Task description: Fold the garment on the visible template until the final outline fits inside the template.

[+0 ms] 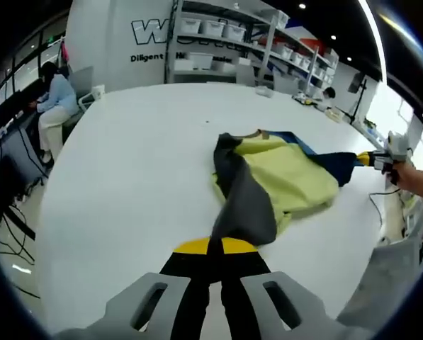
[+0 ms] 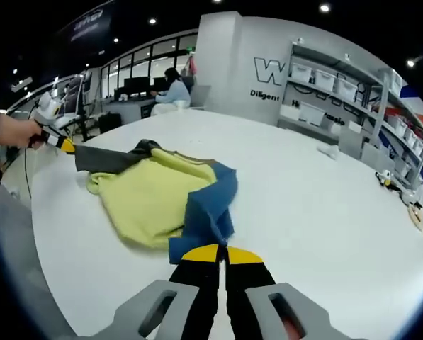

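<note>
While pinched, garment (image 1: 282, 177) (bins (image 1: 215, 27) shelved)

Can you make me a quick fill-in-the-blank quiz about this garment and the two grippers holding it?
1. The left gripper is shut on the garment's ____ sleeve.
2. The right gripper is shut on the ____ sleeve.
3. The garment's body is ____ in colour.
4. The garment lies on a ____ table.

Missing words: grey; blue; yellow; white

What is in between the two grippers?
The yellow garment lies between them: the left gripper pinches its grey sleeve, the right gripper its blue sleeve, seen in the right gripper view.
</note>
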A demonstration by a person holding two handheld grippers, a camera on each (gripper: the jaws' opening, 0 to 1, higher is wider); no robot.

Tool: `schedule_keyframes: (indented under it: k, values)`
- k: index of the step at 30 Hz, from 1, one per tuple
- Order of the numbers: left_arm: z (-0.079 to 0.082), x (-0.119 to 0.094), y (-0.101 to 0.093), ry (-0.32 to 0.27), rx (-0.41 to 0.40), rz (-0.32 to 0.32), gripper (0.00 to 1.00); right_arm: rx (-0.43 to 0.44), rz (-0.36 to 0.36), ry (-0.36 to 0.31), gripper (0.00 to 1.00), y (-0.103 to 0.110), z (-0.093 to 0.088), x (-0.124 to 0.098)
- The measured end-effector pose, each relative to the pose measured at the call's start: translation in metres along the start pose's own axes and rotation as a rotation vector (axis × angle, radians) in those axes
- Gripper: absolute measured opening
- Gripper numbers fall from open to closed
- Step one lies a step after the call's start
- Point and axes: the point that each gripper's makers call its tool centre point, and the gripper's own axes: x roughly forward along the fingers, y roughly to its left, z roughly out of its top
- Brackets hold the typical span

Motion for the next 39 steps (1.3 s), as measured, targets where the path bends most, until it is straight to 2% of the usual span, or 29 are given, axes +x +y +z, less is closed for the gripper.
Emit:
schedule_keyframes:
  k: [6, 9, 14, 16, 18, 25, 33, 36, 39]
  values:
    - [0.016, 0.003, 0.03, -0.002, 0.001, 0.052, 0.04, -0.01, -0.044, 0.018, 0.0, -0.039, -0.003, 0.001]
    - [0.019, 0.006, 0.044, 0.012, 0.007, 0.074, 0.04, -0.007, -0.057, 0.036, 0.0, -0.054, -0.005, 0.005]
    - [0.013, 0.009, 0.07, 0.057, 0.008, 0.119, 0.04, -0.017, -0.093, 0.075, 0.0, -0.08, -0.007, 0.01]
    - [0.007, 0.006, 0.075, 0.077, -0.008, 0.142, 0.04, 0.025, -0.098, 0.066, 0.0, -0.088, -0.007, 0.01]
    - [0.0, 0.004, 0.079, 0.103, -0.027, 0.156, 0.04, 0.013, -0.115, 0.094, 0.0, -0.096, -0.012, 0.011]
    - [-0.011, 0.002, 0.089, 0.141, -0.026, 0.195, 0.04, 0.023, -0.131, 0.147, 0.0, -0.112, -0.029, 0.011]
    - [-0.028, 0.005, 0.1, 0.222, -0.05, 0.226, 0.04, 0.065, -0.147, 0.19, 0.0, -0.121, -0.053, 0.01]
    - [-0.028, 0.006, 0.101, 0.222, -0.033, 0.243, 0.05, 0.069, -0.154, 0.189, 0.0, -0.121, -0.054, 0.01]
    - [-0.016, 0.002, 0.107, 0.152, -0.029, 0.298, 0.12, 0.028, -0.201, 0.16, 0.0, -0.124, -0.045, 0.007]
